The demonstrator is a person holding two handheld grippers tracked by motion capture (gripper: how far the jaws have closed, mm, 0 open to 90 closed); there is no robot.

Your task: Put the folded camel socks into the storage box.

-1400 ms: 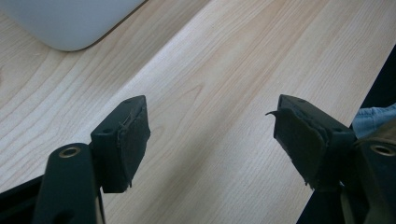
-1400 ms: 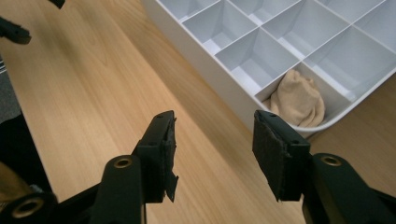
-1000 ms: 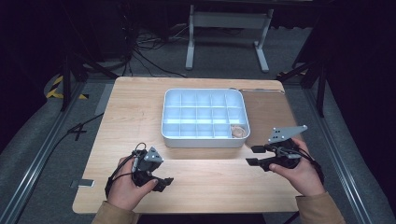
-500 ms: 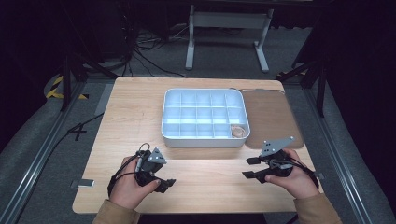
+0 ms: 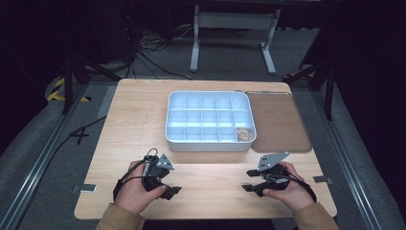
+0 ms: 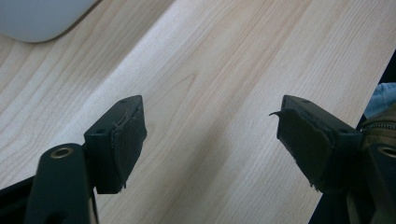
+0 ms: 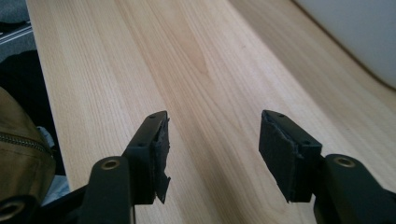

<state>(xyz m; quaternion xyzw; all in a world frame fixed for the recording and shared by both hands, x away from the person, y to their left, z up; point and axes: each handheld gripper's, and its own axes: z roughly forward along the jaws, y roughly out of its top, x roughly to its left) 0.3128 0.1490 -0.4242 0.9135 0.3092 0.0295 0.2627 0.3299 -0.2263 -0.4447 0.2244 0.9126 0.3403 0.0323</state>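
Observation:
My left gripper [image 5: 168, 184] rests low over the wooden table [image 5: 129, 124] near its front left, jaws pointing right. In the left gripper view its jaws [image 6: 210, 112] stand open over bare wood. My right gripper [image 5: 246, 180] hovers at the front right, pointing left toward the other one. Its jaws [image 7: 212, 121] have just been opening and stand wide with nothing between them. A white compartment tray [image 5: 209, 144] sits mid-table beyond both grippers. A small tan object [image 5: 244, 134] lies in its near right compartment.
A brown mat [image 5: 280, 122] lies flat to the right of the tray. The tray's rounded corner [image 6: 42, 18] shows at the top left of the left gripper view, and its wall [image 7: 359, 32] at the top right of the right gripper view. Dark floor, cables and a stand surround the table.
My right gripper has come down and back toward the table's front edge, away from the tray's near right corner. The left gripper has hardly moved.

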